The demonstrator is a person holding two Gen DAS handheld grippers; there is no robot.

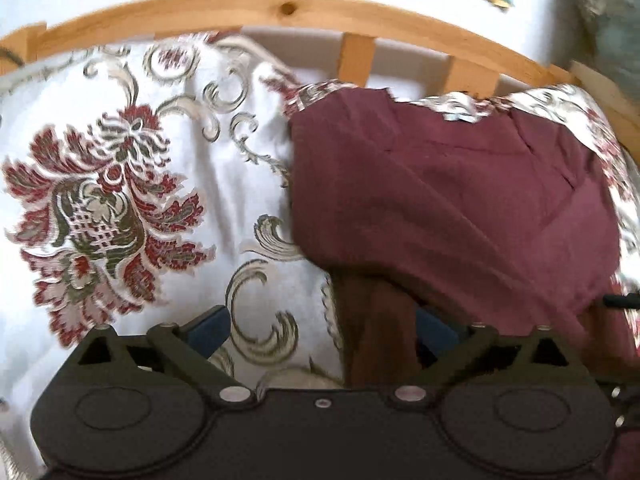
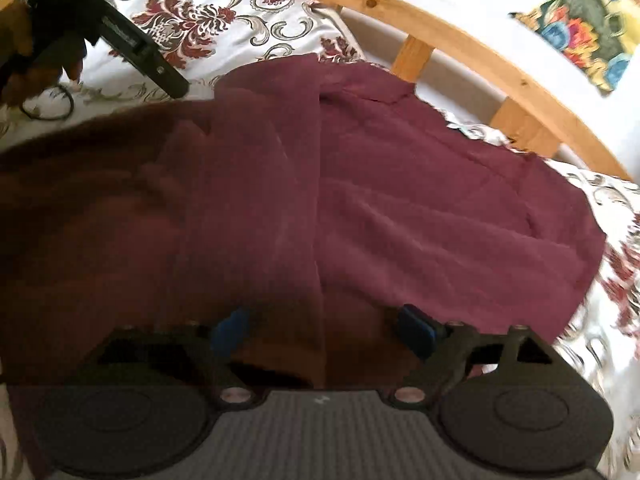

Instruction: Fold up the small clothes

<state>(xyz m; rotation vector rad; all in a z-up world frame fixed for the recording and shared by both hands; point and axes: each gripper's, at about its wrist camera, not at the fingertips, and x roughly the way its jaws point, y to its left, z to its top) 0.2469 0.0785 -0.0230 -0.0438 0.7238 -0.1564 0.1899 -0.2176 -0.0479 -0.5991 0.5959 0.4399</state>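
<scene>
A maroon garment (image 1: pixel 452 208) lies on a white bedspread with a red floral pattern (image 1: pixel 104 208). In the left wrist view my left gripper (image 1: pixel 320 332) has its blue-padded fingers (image 1: pixel 210 330) wide apart, with the garment's near edge hanging between them. In the right wrist view the garment (image 2: pixel 360 200) fills the middle, folded over with a crease down its centre. My right gripper (image 2: pixel 324 328) is open, its blue pads (image 2: pixel 416 326) spread over the garment's near edge. The left gripper's body (image 2: pixel 120 36) shows at top left.
A curved wooden bed rail with slats (image 1: pixel 280 8) runs behind the garment, also seen in the right wrist view (image 2: pixel 460 40). A colourful patterned cloth (image 2: pixel 592 28) lies beyond the rail at the right. The bedspread (image 2: pixel 612 280) extends right of the garment.
</scene>
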